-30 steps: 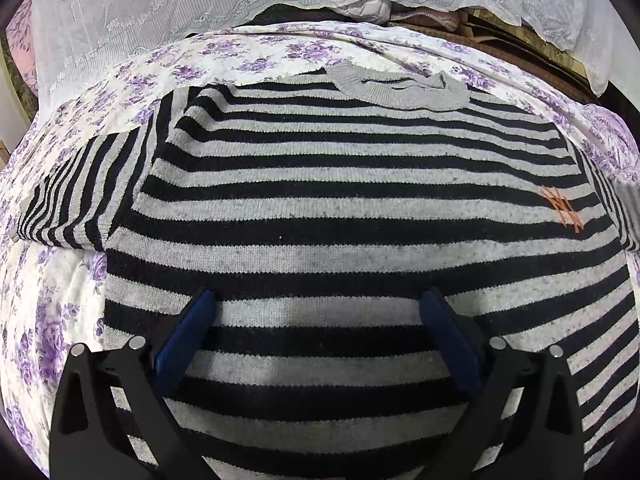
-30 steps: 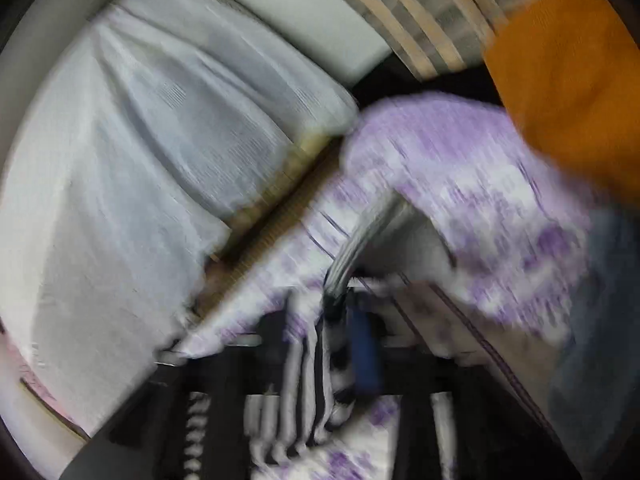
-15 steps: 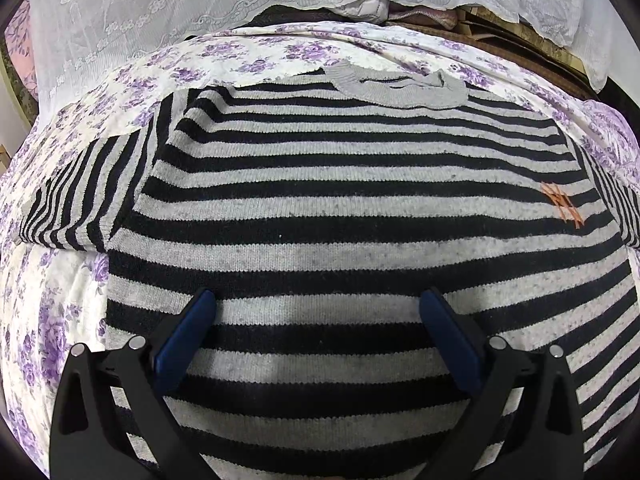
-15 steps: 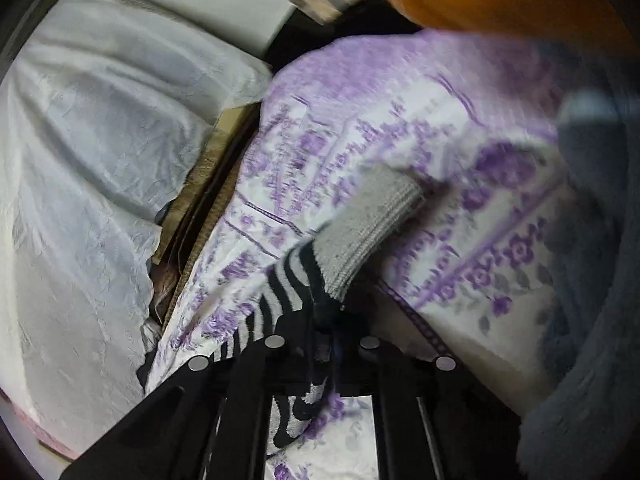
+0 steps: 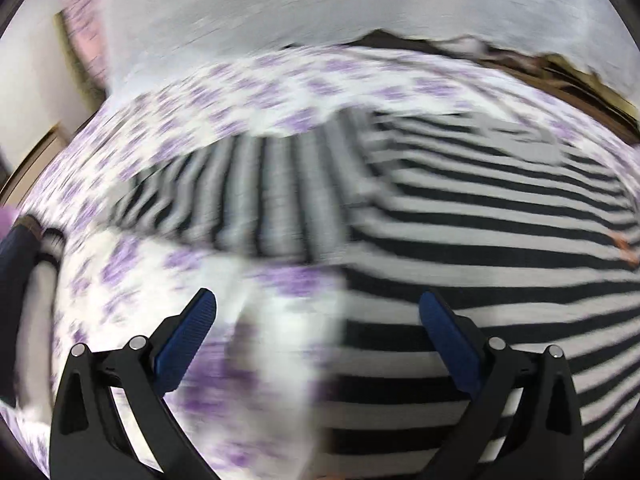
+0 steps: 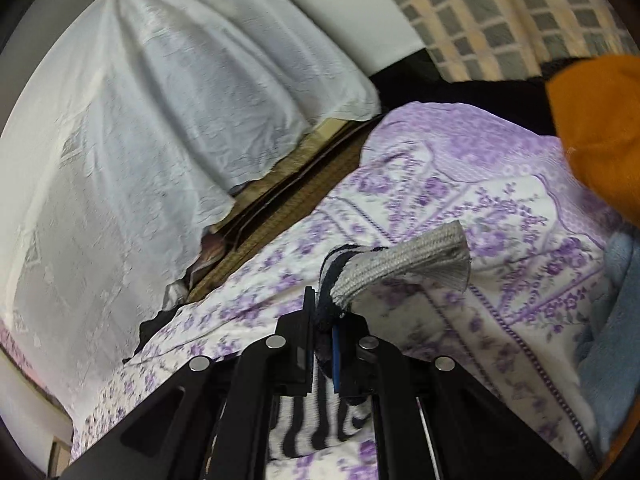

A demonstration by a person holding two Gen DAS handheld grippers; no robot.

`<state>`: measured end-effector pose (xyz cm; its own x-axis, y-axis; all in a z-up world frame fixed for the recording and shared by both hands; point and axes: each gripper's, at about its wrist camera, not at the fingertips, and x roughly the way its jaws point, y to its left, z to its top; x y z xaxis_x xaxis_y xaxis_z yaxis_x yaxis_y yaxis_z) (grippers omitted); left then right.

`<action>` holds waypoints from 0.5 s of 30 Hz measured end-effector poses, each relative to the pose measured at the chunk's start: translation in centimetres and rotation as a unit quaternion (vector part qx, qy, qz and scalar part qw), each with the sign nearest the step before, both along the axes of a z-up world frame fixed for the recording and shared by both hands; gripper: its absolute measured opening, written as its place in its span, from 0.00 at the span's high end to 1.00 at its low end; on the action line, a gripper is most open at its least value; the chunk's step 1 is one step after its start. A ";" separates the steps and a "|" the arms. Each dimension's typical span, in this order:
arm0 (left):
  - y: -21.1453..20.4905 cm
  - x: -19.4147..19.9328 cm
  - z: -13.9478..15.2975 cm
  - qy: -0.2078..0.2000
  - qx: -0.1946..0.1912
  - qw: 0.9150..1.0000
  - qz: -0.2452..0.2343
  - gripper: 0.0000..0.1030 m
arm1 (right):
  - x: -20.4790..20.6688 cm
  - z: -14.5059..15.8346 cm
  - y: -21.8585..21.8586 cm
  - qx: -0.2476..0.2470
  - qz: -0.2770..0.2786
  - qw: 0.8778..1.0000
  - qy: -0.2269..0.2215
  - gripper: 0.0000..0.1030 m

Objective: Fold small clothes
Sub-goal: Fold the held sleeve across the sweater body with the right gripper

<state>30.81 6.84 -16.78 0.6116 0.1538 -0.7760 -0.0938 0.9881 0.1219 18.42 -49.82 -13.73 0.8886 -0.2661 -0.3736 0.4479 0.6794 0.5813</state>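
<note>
Black-and-grey striped knit sweater (image 5: 480,240) spread flat on purple-flowered white bedsheet (image 5: 240,92); grey ribbed cuff (image 6: 404,266) of one sleeve pinched between fingers of right gripper (image 6: 324,344), raised off the sheet. Left gripper (image 5: 316,320) above sweater's edge, fingers spread wide, holding nothing. White lace cloth (image 6: 140,120) beyond the bed.

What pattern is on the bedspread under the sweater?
White with purple flowers; the bedspread shows sharpest in the right wrist view.

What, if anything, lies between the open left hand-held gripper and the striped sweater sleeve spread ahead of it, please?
Nothing visible: only bare purple-flowered bedsheet separates the left hand-held gripper from the black-and-grey striped knit sweater's sleeve, though the view is blurred.
</note>
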 end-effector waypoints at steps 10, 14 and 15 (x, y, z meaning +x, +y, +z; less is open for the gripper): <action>1.2 0.0 -0.7 0.000 0.006 1.000 0.026 0.04 | 2.2 2.7 4.3 -0.011 0.038 0.999 -0.004 0.93; 0.2 -0.6 -0.4 -0.017 0.033 0.999 0.019 0.04 | 3.1 3.8 6.7 -0.020 0.059 0.998 -0.006 0.93; 0.1 -0.7 -0.3 -0.019 0.031 0.999 0.017 0.04 | 3.4 4.1 7.3 -0.024 0.065 0.998 -0.005 0.93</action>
